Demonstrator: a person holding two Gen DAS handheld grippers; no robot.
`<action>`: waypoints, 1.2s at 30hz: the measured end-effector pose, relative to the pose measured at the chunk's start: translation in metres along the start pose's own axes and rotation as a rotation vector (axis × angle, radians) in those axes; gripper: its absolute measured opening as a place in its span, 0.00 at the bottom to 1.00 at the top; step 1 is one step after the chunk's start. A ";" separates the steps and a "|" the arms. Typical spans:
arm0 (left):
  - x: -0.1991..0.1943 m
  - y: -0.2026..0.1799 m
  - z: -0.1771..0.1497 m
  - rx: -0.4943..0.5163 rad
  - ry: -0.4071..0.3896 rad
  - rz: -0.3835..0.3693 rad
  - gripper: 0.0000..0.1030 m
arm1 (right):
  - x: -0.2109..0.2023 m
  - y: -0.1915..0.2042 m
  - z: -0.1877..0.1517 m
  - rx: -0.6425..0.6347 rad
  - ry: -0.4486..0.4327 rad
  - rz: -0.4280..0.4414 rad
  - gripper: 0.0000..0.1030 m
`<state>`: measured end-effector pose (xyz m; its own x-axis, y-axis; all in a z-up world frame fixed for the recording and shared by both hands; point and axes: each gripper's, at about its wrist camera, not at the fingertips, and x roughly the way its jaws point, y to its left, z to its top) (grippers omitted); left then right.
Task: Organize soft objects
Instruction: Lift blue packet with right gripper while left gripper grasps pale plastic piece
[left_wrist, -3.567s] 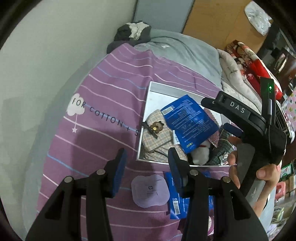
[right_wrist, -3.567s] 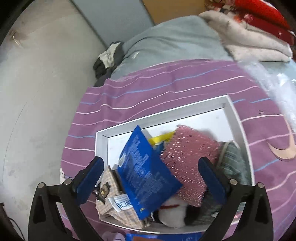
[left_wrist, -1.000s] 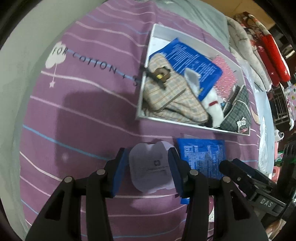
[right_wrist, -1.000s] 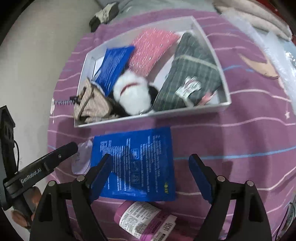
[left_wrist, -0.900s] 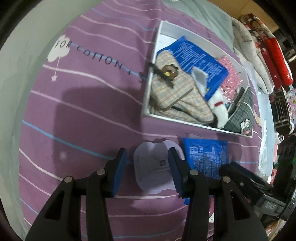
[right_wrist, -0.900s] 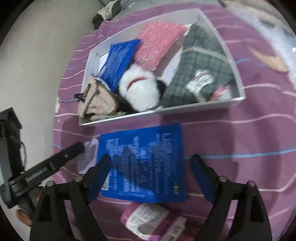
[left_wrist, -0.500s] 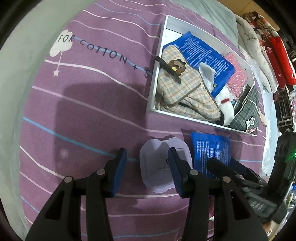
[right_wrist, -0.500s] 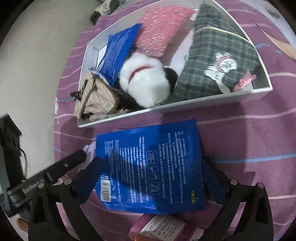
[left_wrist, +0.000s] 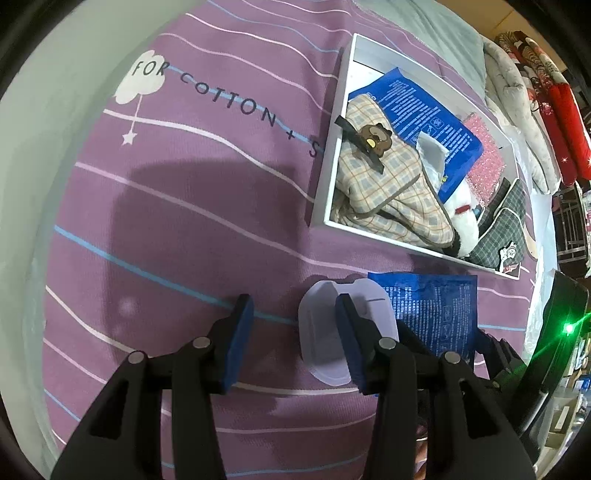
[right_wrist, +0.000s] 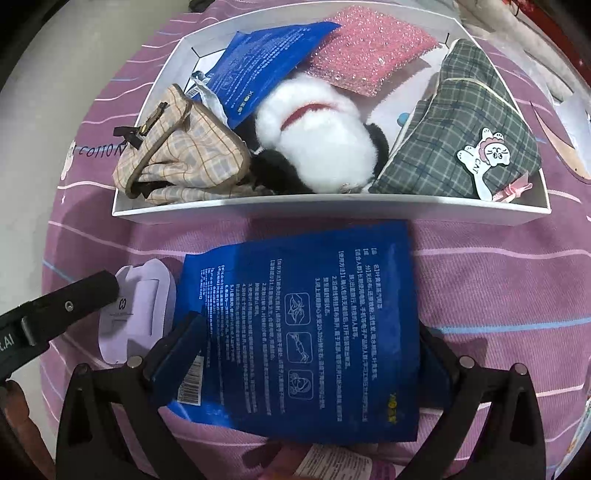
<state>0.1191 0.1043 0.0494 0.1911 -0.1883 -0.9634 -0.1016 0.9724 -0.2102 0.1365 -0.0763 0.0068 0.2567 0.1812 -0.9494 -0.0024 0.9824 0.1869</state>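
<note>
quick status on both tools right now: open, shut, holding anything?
Left tool: open, empty; its right finger is over the lavender pack.
Right tool: wide open, straddling the blue pouch, pads not clamped on it.

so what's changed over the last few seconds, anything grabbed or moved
The right gripper left the white box, came down and now straddles the blue packet on the purple sheet, jaws wide. The left gripper slid off the lilac pack; only one finger overlaps it. Nothing is gripped. The box's contents have not shifted.
</note>
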 end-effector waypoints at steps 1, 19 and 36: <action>0.000 0.000 0.000 -0.001 0.001 -0.001 0.46 | 0.001 -0.001 0.001 0.003 0.008 0.008 1.00; 0.000 0.007 0.000 -0.023 -0.036 0.030 0.46 | -0.015 -0.043 -0.018 0.051 -0.108 0.040 1.00; -0.003 0.037 0.002 -0.074 -0.057 -0.090 0.46 | -0.017 -0.023 -0.028 0.010 -0.124 -0.037 1.00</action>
<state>0.1170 0.1411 0.0449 0.2577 -0.2638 -0.9295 -0.1529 0.9388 -0.3088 0.1056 -0.1007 0.0118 0.3736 0.1369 -0.9174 0.0185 0.9878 0.1549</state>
